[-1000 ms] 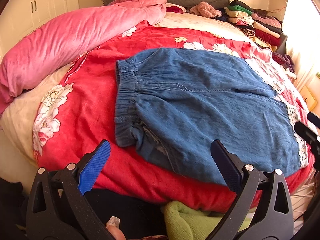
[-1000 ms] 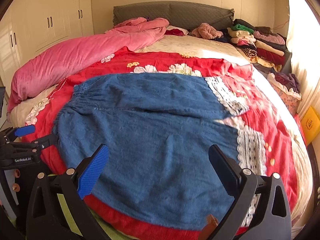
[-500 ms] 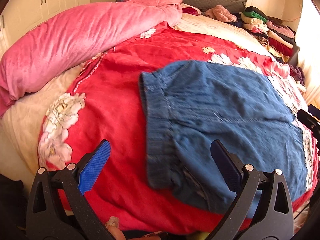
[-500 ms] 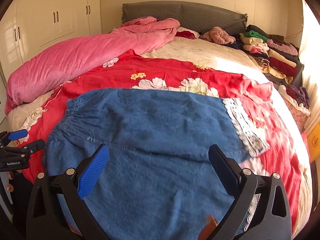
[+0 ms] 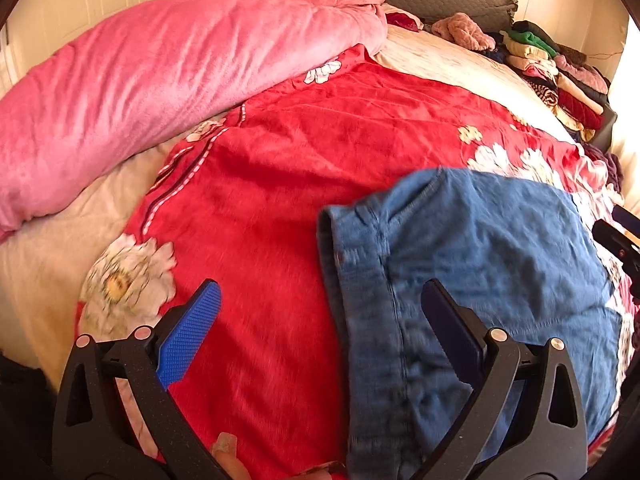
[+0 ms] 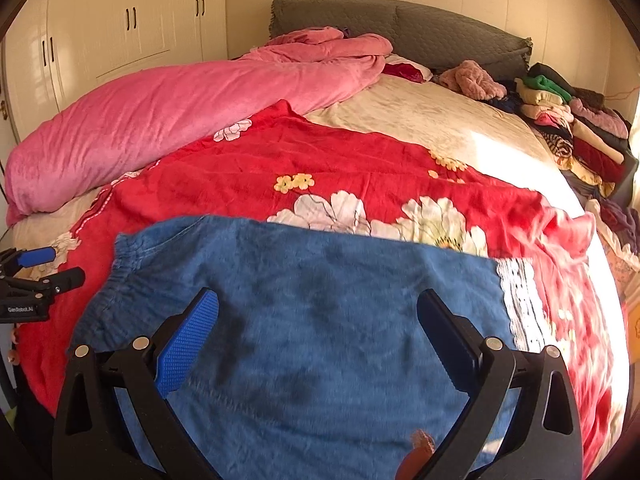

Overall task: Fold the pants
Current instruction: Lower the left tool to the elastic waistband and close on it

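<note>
Blue denim pants lie flat on a red flowered blanket on the bed, their elastic waistband toward the left. My left gripper hangs open just above the waistband edge, its right finger over the denim and its left finger over red blanket. In the right wrist view the pants fill the foreground. My right gripper is open above the middle of the denim, holding nothing. The left gripper shows at that view's left edge.
A rolled pink quilt runs along the bed's left side. Folded clothes are stacked at the far right by a grey headboard. White wardrobe doors stand behind. Cream sheet lies beyond the blanket.
Both grippers have moved forward and lower over the bed, so the pants now sit closer under them. The left one has swung leftward toward the waistband. Both stay open.
</note>
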